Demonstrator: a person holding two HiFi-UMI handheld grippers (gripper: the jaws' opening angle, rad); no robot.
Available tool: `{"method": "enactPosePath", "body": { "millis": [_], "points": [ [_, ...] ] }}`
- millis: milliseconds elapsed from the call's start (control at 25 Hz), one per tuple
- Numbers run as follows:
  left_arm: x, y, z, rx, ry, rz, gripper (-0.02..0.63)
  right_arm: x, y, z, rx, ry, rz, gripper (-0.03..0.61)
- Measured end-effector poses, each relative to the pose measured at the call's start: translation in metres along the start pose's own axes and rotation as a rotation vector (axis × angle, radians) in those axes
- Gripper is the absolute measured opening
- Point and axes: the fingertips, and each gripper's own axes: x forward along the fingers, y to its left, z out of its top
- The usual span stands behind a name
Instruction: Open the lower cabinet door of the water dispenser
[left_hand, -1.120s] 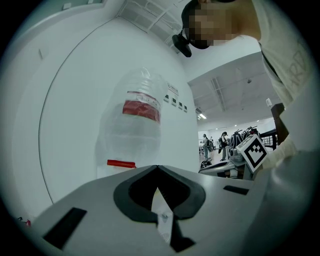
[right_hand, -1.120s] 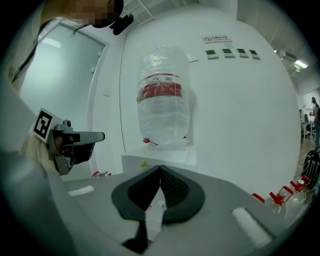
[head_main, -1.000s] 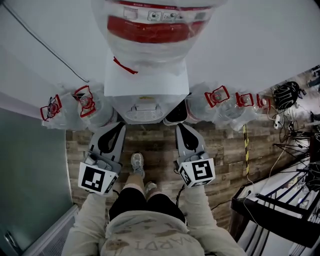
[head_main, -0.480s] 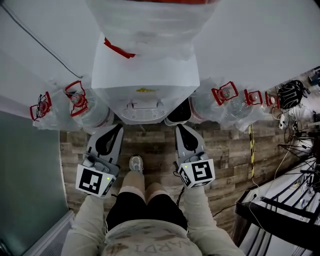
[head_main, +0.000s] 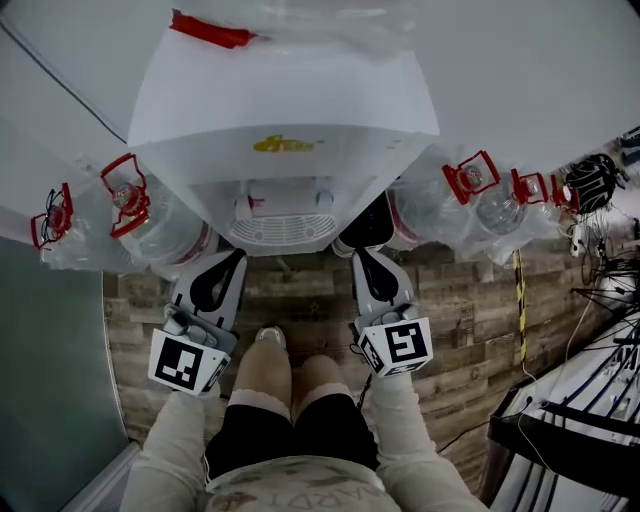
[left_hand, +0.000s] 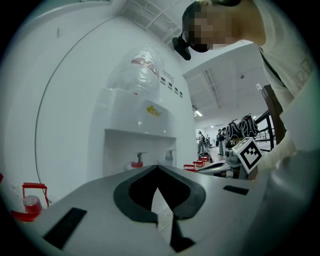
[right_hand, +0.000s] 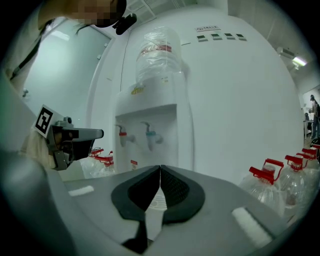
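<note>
So far no part of the opening itself looks done. The water dispenser (head_main: 285, 130) stands straight ahead against the white wall, with spare bottles (head_main: 150, 215) on the floor (head_main: 310, 300) to either side. The left tool (head_main: 237, 253) and the right tool (head_main: 361, 253) are held side by side in front of it, just under the drip grille (head_main: 280, 230), and neither touches it. Each tool's own view shows its jaws together with nothing between them. Both views look level at the taps (right_hand: 122, 135) in the recess. The lower cabinet door cannot be seen: the dispenser's overhanging front hides it from the head view, and the tools' own bodies cover it in their views. Whether it is closed cannot be told outright, but I judge it untouched. Reaching the door's edge or handle, taking hold and swinging it out all remain to do.
</note>
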Motion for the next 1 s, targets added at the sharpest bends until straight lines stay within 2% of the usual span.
{"method": "enactPosePath", "body": {
  "millis": [440,760,1000],
  "points": [
    [0.001,0.009,-0.121,0.056,-0.045,0.003,0.002,0.03,0.004,-0.128,-0.046,-0.018,0.021,0.012],
    [-0.011,0.009,-0.162,0.081,-0.094,0.022,0.002,0.037,0.005,-0.187,-0.069,-0.016,0.048,0.018],
    [-0.014,0.002,-0.175,0.098,-0.09,0.025,0.002,0.052,-0.032,-0.226,0.043,0.006,0.009,0.071]
  ]
}}
